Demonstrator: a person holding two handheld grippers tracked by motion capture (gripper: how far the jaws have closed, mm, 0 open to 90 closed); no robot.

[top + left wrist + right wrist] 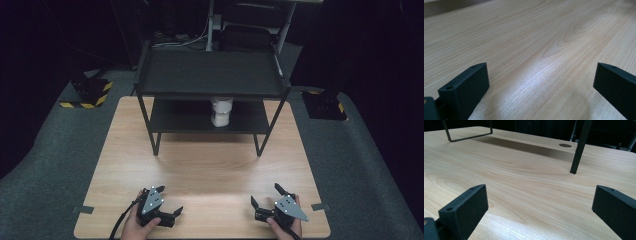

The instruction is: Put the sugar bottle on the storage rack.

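Observation:
A light wooden table (200, 175) carries a black two-tier shelf rack (210, 75) at its far half. A white cup-like container (221, 111) stands on the rack's lower shelf. My left gripper (169, 199) rests at the table's near left, held by a hand, jaws wide apart with nothing between them. Over bare wood, the left gripper (541, 85) shows its two black jaws spread. My right gripper (266, 195) lies at the near right, also open and empty. In its own view the right gripper (540, 205) faces a rack leg (579, 147).
Grey carpet (50, 150) surrounds the table. Two black blocks with yellow-black hazard tape (90, 92) (325, 105) sit on the floor at left and right. Cables and a stand (210, 30) are behind the rack. Tape tabs (82, 209) mark the table's near corners.

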